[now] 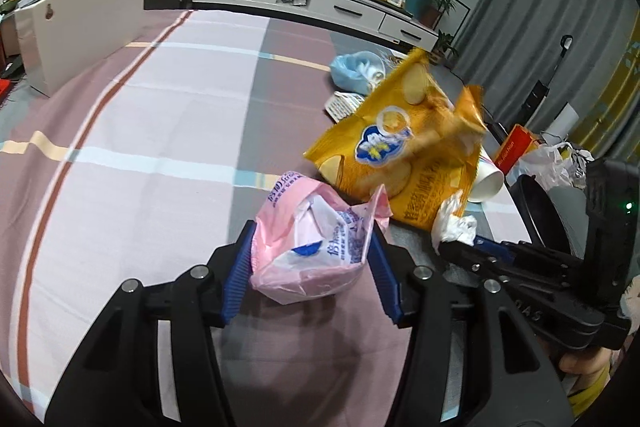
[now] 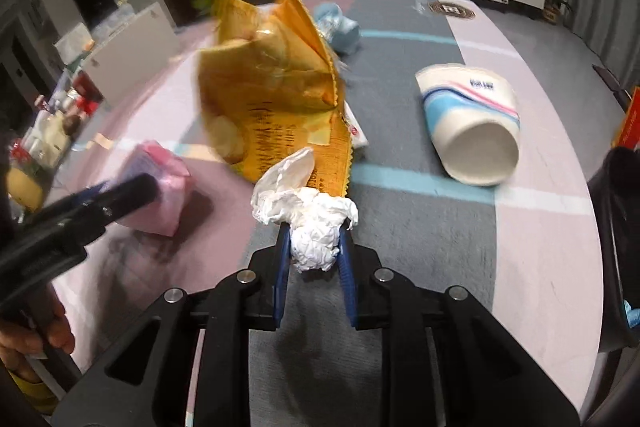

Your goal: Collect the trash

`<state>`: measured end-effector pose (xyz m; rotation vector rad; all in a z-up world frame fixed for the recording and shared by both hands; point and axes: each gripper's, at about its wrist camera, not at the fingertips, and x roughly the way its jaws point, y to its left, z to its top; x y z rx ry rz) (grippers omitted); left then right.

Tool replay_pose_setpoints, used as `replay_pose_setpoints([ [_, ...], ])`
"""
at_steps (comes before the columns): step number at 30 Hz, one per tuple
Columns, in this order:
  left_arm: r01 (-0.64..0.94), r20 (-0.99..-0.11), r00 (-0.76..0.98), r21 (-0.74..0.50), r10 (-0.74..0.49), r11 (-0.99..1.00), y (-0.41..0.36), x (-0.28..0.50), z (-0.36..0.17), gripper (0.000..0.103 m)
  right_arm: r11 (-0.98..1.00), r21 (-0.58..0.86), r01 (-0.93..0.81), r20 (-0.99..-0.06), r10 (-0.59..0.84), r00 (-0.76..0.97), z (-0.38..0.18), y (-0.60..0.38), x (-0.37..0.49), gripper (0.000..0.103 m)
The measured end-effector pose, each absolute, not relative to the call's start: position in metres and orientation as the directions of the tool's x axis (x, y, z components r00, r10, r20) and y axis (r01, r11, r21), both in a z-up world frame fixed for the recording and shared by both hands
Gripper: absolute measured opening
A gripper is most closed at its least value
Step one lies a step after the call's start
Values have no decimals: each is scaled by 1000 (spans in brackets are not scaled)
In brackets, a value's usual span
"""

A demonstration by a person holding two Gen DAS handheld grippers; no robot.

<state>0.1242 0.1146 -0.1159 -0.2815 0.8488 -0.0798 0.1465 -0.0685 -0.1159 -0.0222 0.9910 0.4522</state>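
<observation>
While the left gripper (image 1: 312, 263) clamps a crumpled pink plastic bag (image 1: 316, 239) between its blue pads, held at middling width, the right gripper (image 2: 314, 247) pinches a wad of white tissue (image 2: 310, 223) with its jaws narrow and pressing both sides of the wad. Taking the yellow snack bag (image 2: 272, 87) as the landmark: it looks lifted and blurred, its lower edge touching the tissue, though whether the right gripper also grips it cannot be told. The pink bag sits just left of and nearer than the snack bag; a white paper cup (image 2: 470, 123) with blue and pink stripes lies on its side to its right, well apart; a light blue bag (image 2: 336, 25) lies beyond it on the striped tablecloth (image 1: 140, 147); the black bin (image 1: 538, 211) stands farther right
</observation>
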Motion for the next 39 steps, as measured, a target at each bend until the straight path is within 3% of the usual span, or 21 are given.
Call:
replay_pose_setpoints([
  [8, -24, -728, 656, -281, -197, 959, 107, 128, -117, 56, 927, 80, -367, -807, 276, 521, -111, -74, 142, 41],
  [16, -7, -728, 655, -278, -205, 961, 107, 127, -117, 56, 934, 65, -351, -807, 256, 532, -112, -80, 144, 35],
  [18, -5, -732, 650, -276, -206, 961, 107, 126, -118, 56, 936, 76, -343, -813, 258, 522, -113, -84, 146, 45],
  [29, 50, -731, 637, -277, -244, 960, 96, 119, -117, 56, 915, 31, -402, -773, 277, 571, -108, -73, 136, 45],
  [34, 64, -736, 624, -286, -262, 956, 93, 119, -119, 56, 909, -13, -417, -787, 249, 565, -114, -65, 137, 23],
  [37, 76, -735, 621, -289, -272, 954, 90, 117, -118, 57, 911, 6, -413, -783, 261, 564, -110, -69, 135, 18],
  [39, 88, -735, 617, -291, -281, 953, 87, 116, -118, 57, 906, 97, -413, -784, 325, 529, -107, -79, 137, 18],
])
